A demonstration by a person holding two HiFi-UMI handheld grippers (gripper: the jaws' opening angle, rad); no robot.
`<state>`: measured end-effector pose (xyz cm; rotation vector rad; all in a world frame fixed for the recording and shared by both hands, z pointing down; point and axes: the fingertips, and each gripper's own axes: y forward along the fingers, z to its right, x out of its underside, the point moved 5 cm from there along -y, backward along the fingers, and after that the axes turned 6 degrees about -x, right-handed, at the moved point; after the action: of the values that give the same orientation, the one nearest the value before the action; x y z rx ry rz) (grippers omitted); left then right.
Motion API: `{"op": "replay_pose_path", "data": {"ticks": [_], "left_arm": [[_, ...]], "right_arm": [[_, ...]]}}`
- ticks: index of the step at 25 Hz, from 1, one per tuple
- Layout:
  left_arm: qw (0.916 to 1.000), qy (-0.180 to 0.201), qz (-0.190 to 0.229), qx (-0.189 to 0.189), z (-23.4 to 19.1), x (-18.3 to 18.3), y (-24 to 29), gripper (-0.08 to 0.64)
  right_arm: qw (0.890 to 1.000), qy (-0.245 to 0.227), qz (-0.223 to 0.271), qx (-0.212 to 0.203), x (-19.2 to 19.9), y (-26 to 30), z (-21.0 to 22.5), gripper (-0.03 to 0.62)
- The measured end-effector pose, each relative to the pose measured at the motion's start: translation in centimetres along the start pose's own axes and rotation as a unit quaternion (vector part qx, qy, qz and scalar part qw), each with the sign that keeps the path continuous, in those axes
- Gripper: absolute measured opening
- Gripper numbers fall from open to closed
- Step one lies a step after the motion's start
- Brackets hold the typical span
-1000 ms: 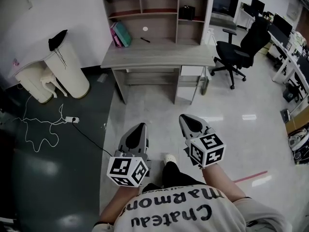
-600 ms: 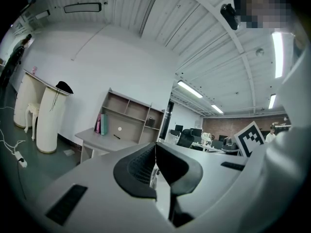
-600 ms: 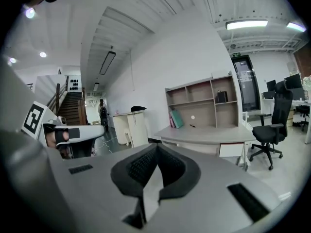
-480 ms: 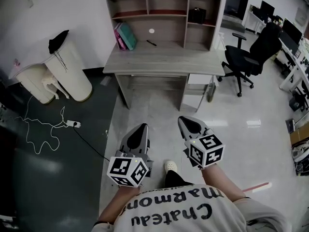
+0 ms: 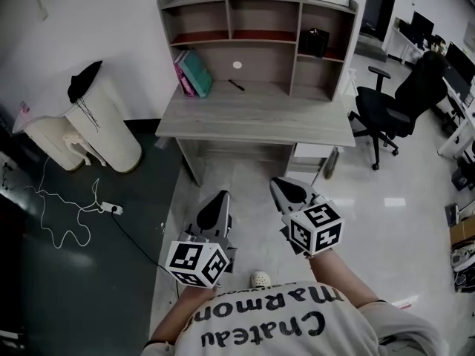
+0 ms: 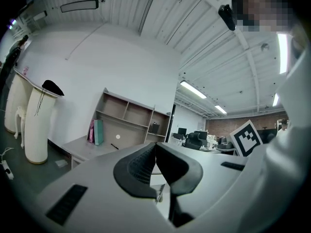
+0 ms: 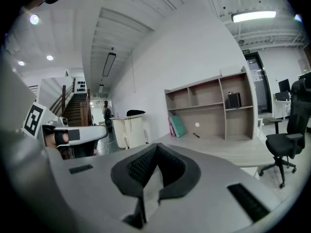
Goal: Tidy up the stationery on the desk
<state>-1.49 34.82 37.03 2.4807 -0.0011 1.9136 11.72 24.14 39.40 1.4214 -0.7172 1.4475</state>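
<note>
A grey desk (image 5: 256, 117) with a shelf hutch stands ahead. On it a black pen (image 5: 236, 85) lies near the back, and pink and teal books (image 5: 194, 73) lean at the left. A small white round thing (image 5: 237, 64) shows on the hutch's back panel. A black box (image 5: 315, 41) sits in the right shelf. My left gripper (image 5: 221, 202) and right gripper (image 5: 286, 189) are held over the floor in front of the desk, both shut and empty. The desk with the pen (image 7: 196, 135) and the books (image 6: 95, 132) also shows in both gripper views.
A black office chair (image 5: 404, 110) stands right of the desk. White cylindrical bins (image 5: 100, 121) stand at the left, with a power strip and white cable (image 5: 70, 202) on the dark floor. More desks with monitors line the far right.
I have walked closer to the desk; it looms larger and nearer. Both grippers keep the same pose, shut.
</note>
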Motion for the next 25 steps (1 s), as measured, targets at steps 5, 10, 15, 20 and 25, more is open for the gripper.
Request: {"op": "replay_pose_path", "data": {"ticks": [5,10,15,20,25], "left_arm": [[0.9999,0.002,0.013,-0.005,-1.0,-0.7,4.1,0.015],[0.9998,0.013,0.013,0.001,-0.8,-0.7,6.7,0.015],[0.9999,0.005,0.011,-0.001,-1.0,-0.2,7.7,0.015],[1.0,0.001,0.008,0.003,-1.1,0.3,8.5,0.015],[0.9999,-0.01,0.001,0.007,-2.2,0.8,10.3,0.015]], "right_arm": [[1.0,-0.01,0.01,-0.003,-1.8,2.6,3.7,0.014],[1.0,-0.016,0.016,-0.008,-2.6,3.8,5.9,0.013],[1.0,-0.014,0.008,-0.013,-1.8,4.0,6.6,0.014],[1.0,-0.004,-0.004,-0.012,-0.6,4.4,7.3,0.012],[1.0,0.0,-0.012,-0.01,-0.4,5.9,8.4,0.014]]}}
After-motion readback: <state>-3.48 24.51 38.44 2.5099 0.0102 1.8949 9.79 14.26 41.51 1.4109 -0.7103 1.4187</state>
